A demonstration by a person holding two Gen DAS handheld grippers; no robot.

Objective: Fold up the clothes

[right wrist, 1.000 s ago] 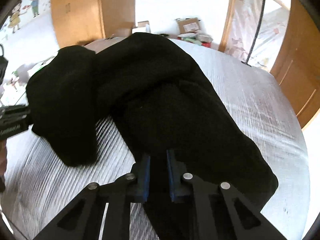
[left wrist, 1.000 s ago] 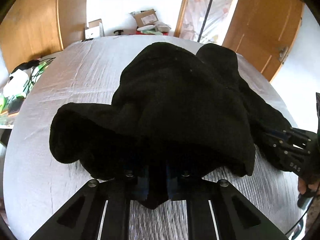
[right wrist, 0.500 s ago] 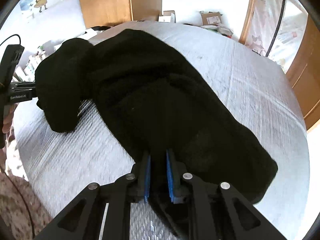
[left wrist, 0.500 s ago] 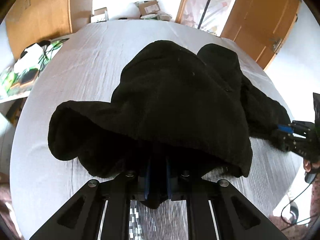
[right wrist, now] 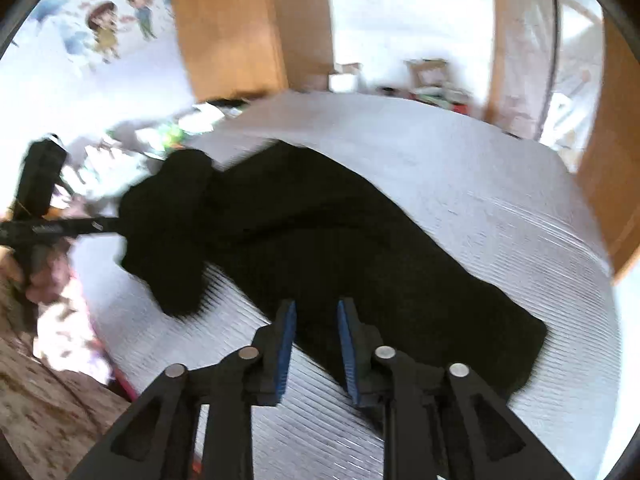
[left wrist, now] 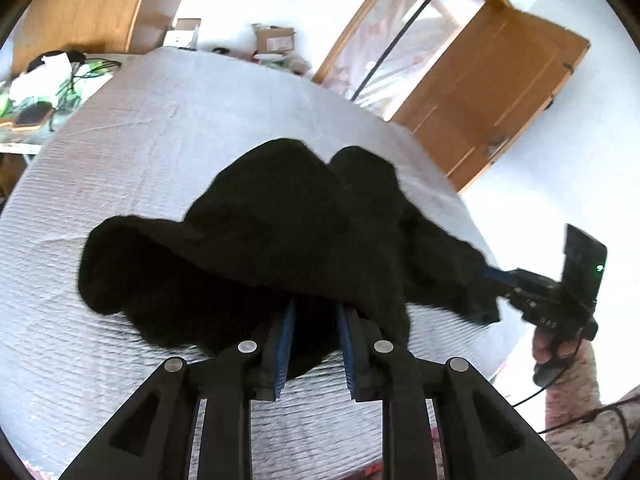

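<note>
Black fleece garment (left wrist: pixel 280 248) heaped mid white ribbed bedcover (left wrist: pixel 160 140). L gripper (left wrist: pixel 314 340) + R gripper (right wrist: pixel 316 344) jaws just parted, hem at 12 o'clock between the pads, no pinch.

Domestic bedroom, bed (left wrist: pixel 168 152) with white ribbed cover, wooden door (left wrist: pixel 492 92) standing open, wooden wardrobe (right wrist: pixel 248 28), cartoon children wall mural (right wrist: pixel 120 24), cardboard boxes (left wrist: pixel 276 38) against far wall, cluttered side surface (left wrist: pixel 44 92).
</note>
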